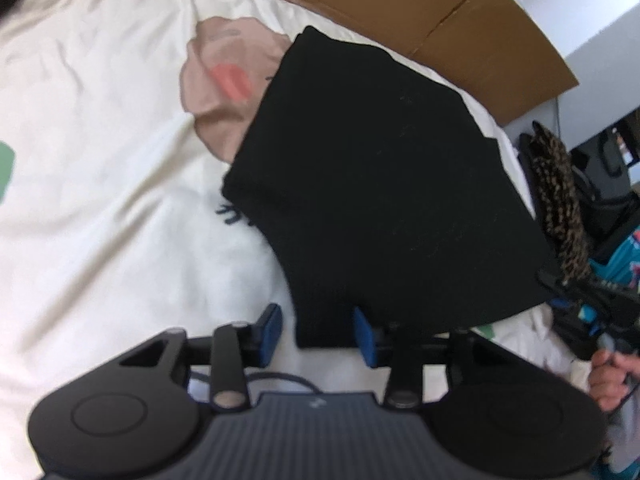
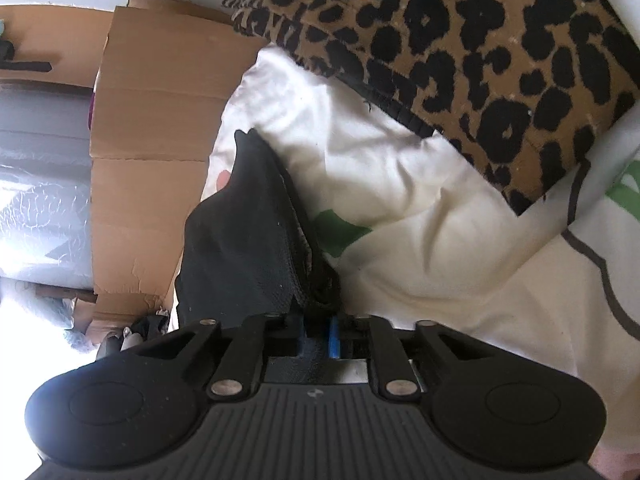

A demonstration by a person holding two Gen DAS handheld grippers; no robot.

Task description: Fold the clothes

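We see the black garment (image 1: 384, 184) lying folded on the white bedsheet (image 1: 100, 220), covering part of a pink printed patch. Brown cardboard (image 1: 460, 20) stands along the far edge of the bed.

The left gripper (image 1: 318, 330) sits at the garment's near corner with its blue pads (image 1: 272, 326) standing apart. The corner of cloth lies in the gap between them, and white sheet shows between the left-hand pad and the cloth, so it is not pinching anything.

The right gripper (image 2: 320, 336) has its pads drawn close together on a bunched edge of the same black cloth (image 2: 240, 240), which rises in a ridge ahead of it (the weave shows plainly here). A leopard-print cloth (image 2: 460, 40) lies further back on the sheet, apart from the black one.
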